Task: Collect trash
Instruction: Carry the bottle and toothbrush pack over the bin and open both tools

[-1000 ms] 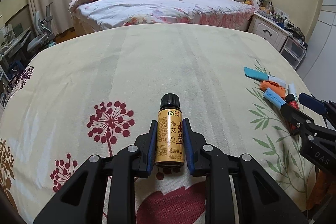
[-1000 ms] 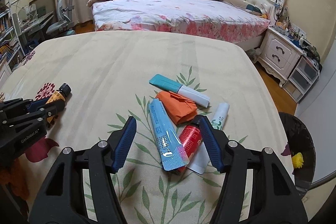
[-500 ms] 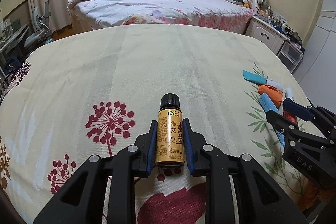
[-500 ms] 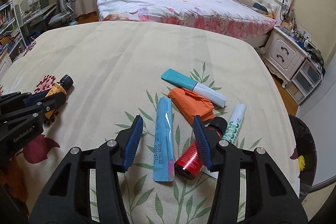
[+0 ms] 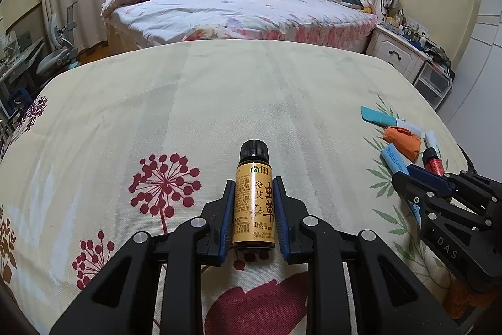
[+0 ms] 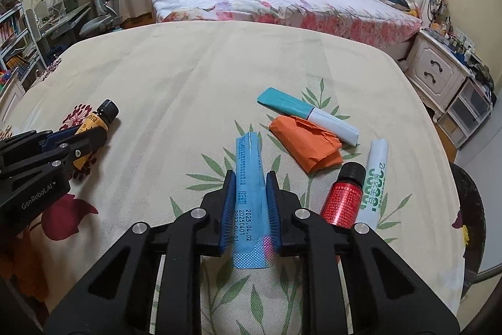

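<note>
My left gripper (image 5: 254, 187) is shut on a small gold-labelled bottle (image 5: 254, 203) with a black cap, lying on the floral tablecloth (image 5: 219, 102). It also shows in the right wrist view (image 6: 94, 127). My right gripper (image 6: 250, 181) is shut on a flat blue sachet (image 6: 249, 187) lying on the cloth. Beside it lie a red bottle (image 6: 343, 197), an orange crumpled wrapper (image 6: 306, 143), a teal-and-white sachet (image 6: 307, 115) and a white tube (image 6: 375, 175). The right gripper shows at the right in the left wrist view (image 5: 411, 175).
A dark bin (image 6: 470, 209) stands off the table's right edge. A bed (image 5: 244, 11) and a white nightstand (image 6: 439, 68) lie beyond the table. A desk and chair (image 6: 97, 18) stand at the far left.
My right gripper moved left from the red bottle to the blue sachet and closed on it. The left gripper kept hold of the gold bottle in place.
</note>
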Available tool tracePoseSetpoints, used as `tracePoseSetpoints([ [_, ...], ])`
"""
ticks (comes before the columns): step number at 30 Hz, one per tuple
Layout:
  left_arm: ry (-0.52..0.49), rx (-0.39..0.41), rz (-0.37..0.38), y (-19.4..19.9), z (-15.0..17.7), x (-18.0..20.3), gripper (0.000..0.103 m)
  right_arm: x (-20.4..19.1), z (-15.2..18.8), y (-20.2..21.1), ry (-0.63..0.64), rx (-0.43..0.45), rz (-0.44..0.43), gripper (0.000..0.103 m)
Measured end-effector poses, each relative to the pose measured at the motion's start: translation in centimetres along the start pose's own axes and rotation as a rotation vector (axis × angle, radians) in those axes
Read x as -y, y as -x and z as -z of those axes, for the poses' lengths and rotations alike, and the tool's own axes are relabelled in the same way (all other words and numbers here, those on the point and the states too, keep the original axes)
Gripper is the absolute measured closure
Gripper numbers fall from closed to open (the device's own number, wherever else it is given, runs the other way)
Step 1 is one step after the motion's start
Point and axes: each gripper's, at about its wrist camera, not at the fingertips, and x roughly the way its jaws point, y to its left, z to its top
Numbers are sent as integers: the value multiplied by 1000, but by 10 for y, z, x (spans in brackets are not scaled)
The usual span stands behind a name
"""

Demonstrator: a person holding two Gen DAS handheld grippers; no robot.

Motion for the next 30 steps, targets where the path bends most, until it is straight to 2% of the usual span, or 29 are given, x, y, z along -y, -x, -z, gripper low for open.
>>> tracePoseSetpoints([
  [14,-11,25,-25,13,11,20,78,16,16,29,-43,50,-27,84],
  [30,-75,59,49,27,15,91,78,69,41,66,-127,120,23,85],
])
